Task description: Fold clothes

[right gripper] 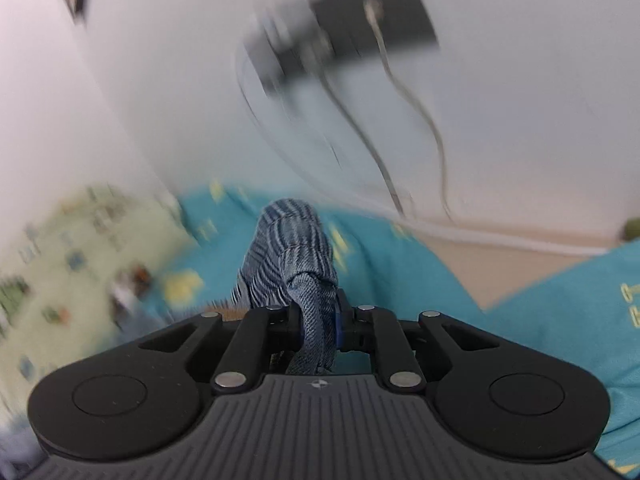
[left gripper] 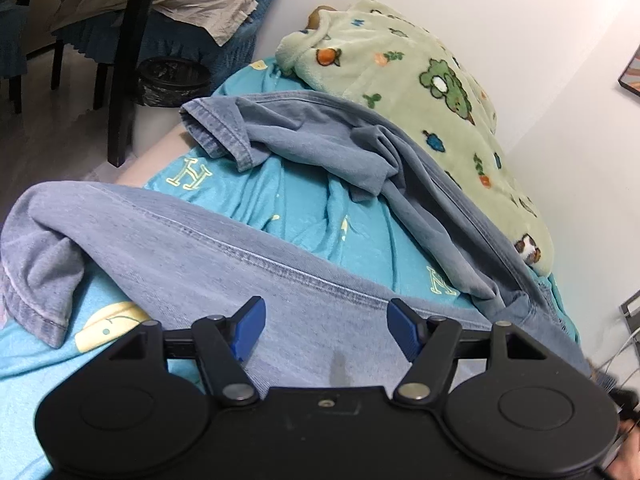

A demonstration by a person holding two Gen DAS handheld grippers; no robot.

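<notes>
A faded blue denim garment (left gripper: 280,264) lies crumpled across a turquoise bed sheet (left gripper: 304,196), one part bunched toward the far side and a hemmed leg end at the left. My left gripper (left gripper: 326,322) is open just above the near denim fold, blue pads apart, holding nothing. In the right wrist view my right gripper (right gripper: 320,320) is shut on a bunched piece of the denim (right gripper: 292,248), which rises between the fingers. That view is motion-blurred.
A green fleece blanket (left gripper: 420,80) with cartoon prints lies along the white wall (left gripper: 520,20). A black chair leg (left gripper: 128,64) and a dark bin (left gripper: 172,80) stand on the floor past the bed's left edge. Cables (right gripper: 384,128) hang on the wall from a dark socket panel.
</notes>
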